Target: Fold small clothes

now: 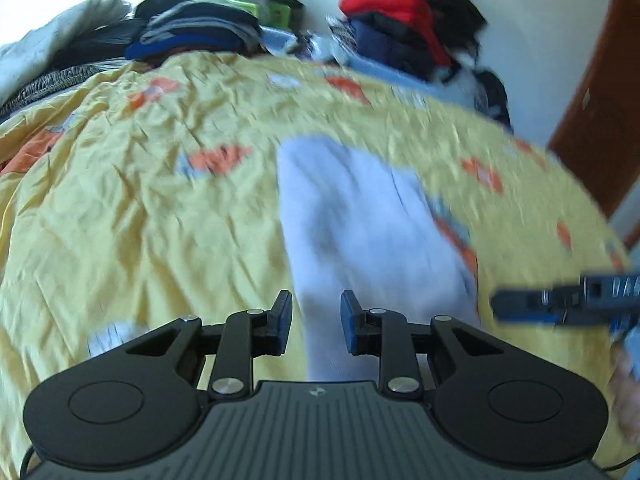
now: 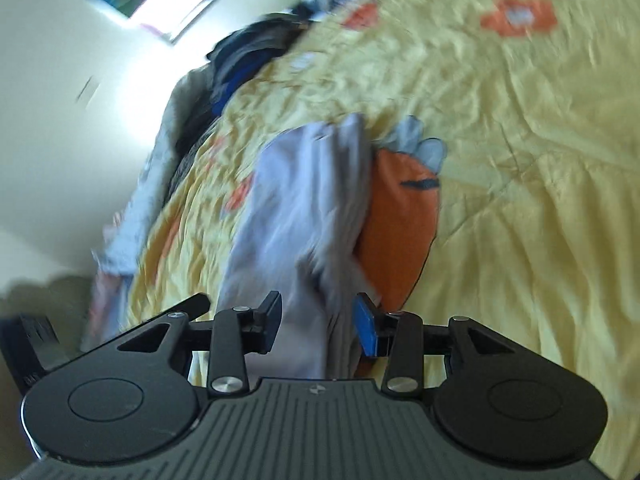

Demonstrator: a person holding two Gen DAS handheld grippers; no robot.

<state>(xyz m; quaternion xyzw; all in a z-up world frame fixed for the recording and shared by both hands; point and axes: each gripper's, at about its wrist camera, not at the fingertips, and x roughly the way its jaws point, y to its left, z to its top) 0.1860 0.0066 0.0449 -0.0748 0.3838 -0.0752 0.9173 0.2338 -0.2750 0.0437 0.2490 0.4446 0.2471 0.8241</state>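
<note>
A pale lilac small garment (image 1: 360, 208) lies stretched out on a yellow bedspread (image 1: 140, 220), reaching from mid-bed down to my left gripper (image 1: 316, 320). The left jaws stand apart, and a strip of yellow shows beside the left pad, so they are open over the cloth's near end. In the right wrist view the same garment (image 2: 296, 200) looks creased and bunched. Its near end runs between the parted fingers of my right gripper (image 2: 318, 322), which are open. The right gripper (image 1: 560, 300) also shows, blurred, at the left wrist view's right edge.
Folded dark clothes (image 1: 200, 32) are stacked at the bed's far side, beside a red and navy pile (image 1: 400, 28). A brown door (image 1: 600, 112) stands at the right. An orange carrot print (image 2: 400, 232) lies right of the garment. A pale wall (image 2: 60, 120) borders the bed.
</note>
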